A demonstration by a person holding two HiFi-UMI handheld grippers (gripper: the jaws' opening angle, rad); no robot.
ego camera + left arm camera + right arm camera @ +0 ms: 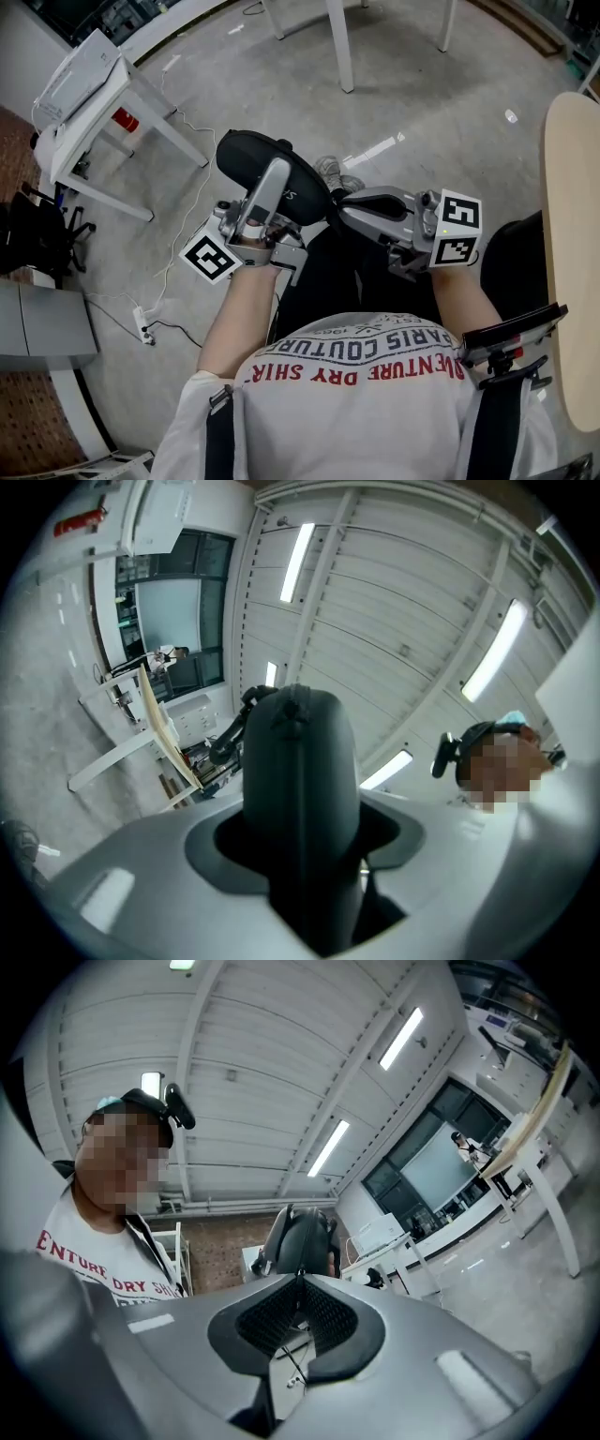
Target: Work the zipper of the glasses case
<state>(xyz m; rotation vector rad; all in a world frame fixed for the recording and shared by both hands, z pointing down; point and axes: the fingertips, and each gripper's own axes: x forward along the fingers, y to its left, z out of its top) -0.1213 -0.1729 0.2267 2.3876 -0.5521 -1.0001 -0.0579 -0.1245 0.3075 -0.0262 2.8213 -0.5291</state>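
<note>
In the head view, a black oval glasses case [246, 155] is held up in the air above the floor. My left gripper [280, 174] is shut across its middle, one grey finger lying over the top. In the left gripper view the glasses case [300, 752] fills the gap between the jaws of the left gripper [300, 832]. My right gripper [336, 202] reaches in from the right and meets the case's near edge. In the right gripper view the right gripper [299, 1281] has its pads pressed together at the seam of the case [302, 1239], apparently pinching the zipper pull, which is too small to make out.
A white table [89, 84] stands at the upper left, with more white legs [342, 47] at the top. A wooden tabletop [572, 234] runs down the right edge. A power strip [142, 323] with its cable lies on the floor at left.
</note>
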